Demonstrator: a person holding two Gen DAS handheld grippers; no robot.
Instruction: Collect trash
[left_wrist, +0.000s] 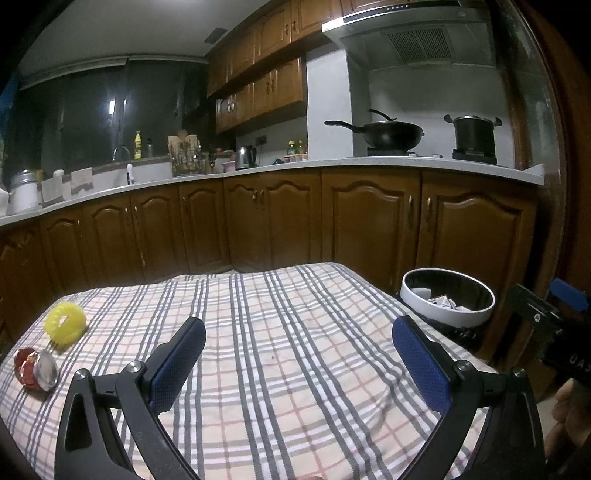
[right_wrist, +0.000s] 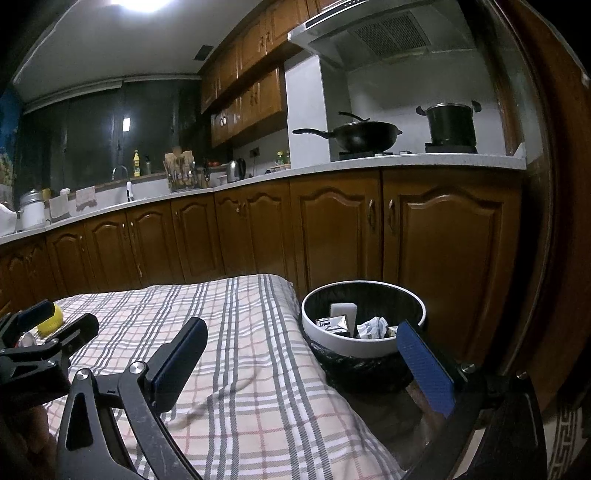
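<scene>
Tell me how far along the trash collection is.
Partly done: the bin already holds crumpled paper and small boxes. Nothing is in hand; the left gripper and right gripper are open. Left on the plaid cloth: a crushed can and a yellow ring.

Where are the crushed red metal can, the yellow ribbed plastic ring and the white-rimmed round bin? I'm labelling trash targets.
crushed red metal can (left_wrist: 35, 370), left wrist view, silver end.
yellow ribbed plastic ring (left_wrist: 65, 323), left wrist view, front rim.
white-rimmed round bin (right_wrist: 354, 346), right wrist view, near outer wall.
</scene>
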